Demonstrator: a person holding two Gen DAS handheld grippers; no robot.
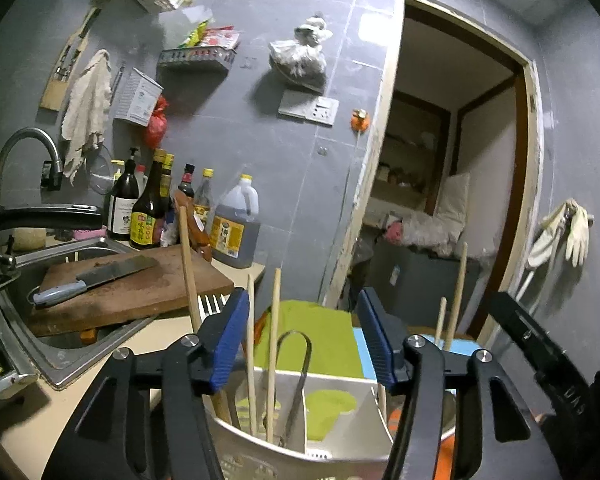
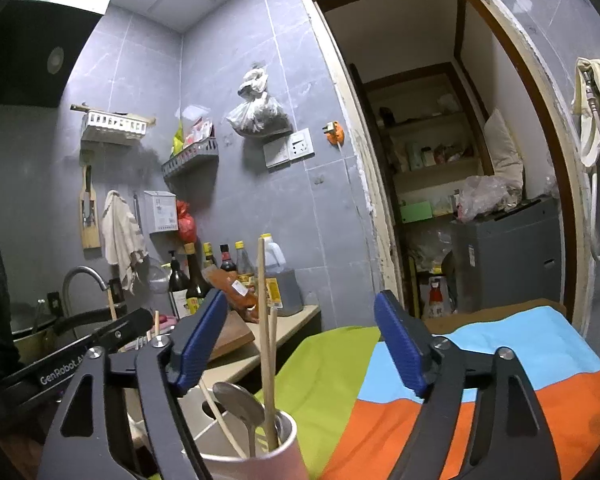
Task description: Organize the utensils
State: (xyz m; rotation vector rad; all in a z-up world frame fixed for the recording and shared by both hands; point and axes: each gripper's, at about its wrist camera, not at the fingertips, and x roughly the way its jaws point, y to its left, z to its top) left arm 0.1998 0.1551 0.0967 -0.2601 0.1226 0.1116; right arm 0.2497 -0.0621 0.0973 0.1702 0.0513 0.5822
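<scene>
My left gripper [image 1: 304, 340] stands open above a white perforated utensil holder [image 1: 340, 452]; nothing touches its blue pads [image 1: 230, 340]. Two wooden chopsticks [image 1: 274, 344] and a looped metal handle [image 1: 298, 360] rise from the holder's left compartment, between the jaws. My right gripper [image 2: 300, 344] is open too, just above a pale cup [image 2: 256, 464]. The cup holds a metal spoon [image 2: 238, 404] and chopsticks [image 2: 266, 352], which stand free between the right jaws without touching the pads [image 2: 400, 344]. The holder and the cup sit on a green, blue and orange cloth [image 2: 500, 360].
A wooden cutting board [image 1: 140, 288] with a cleaver [image 1: 96, 276] lies over the steel sink [image 1: 40, 344] on the left. Sauce bottles [image 1: 148, 208] and an oil jug [image 1: 236, 224] line the grey wall. An open doorway [image 1: 452, 160] is behind. The left tool's black body [image 2: 80, 356] sits beside the cup.
</scene>
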